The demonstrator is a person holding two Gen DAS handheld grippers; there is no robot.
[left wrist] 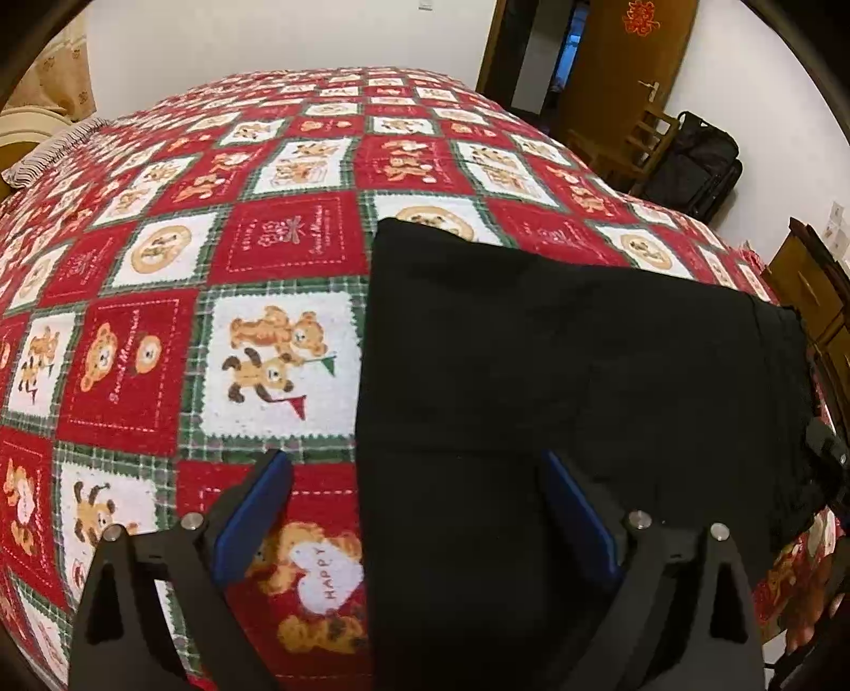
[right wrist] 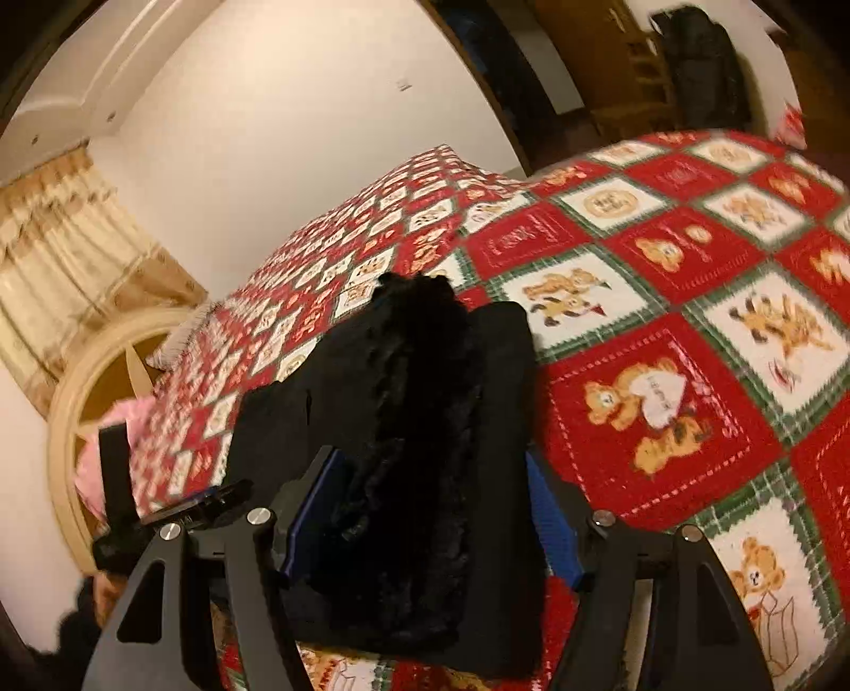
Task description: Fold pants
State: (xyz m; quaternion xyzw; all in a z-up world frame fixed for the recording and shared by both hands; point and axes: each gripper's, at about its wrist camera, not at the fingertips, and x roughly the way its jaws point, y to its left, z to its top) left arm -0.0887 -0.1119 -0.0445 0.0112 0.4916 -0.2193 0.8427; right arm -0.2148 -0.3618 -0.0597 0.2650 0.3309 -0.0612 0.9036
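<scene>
Both grippers hang open over black pants [left wrist: 558, 372] on the quilt [left wrist: 159, 329]. My left gripper [left wrist: 419, 510] straddles their left edge; my right gripper [right wrist: 430, 510] straddles the fleecy waistband end, nearer.

Ahead of your left tool, a bed [left wrist: 265, 175] in a red bear-print quilt meets a white wall [left wrist: 265, 37]; wooden door [left wrist: 627, 58] far right, cream curtains [left wrist: 64, 69] far left.

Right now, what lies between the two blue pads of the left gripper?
In the left wrist view, the open left gripper frames the left edge of the black pants and a strip of the teddy-bear bedspread; nothing else.
</scene>
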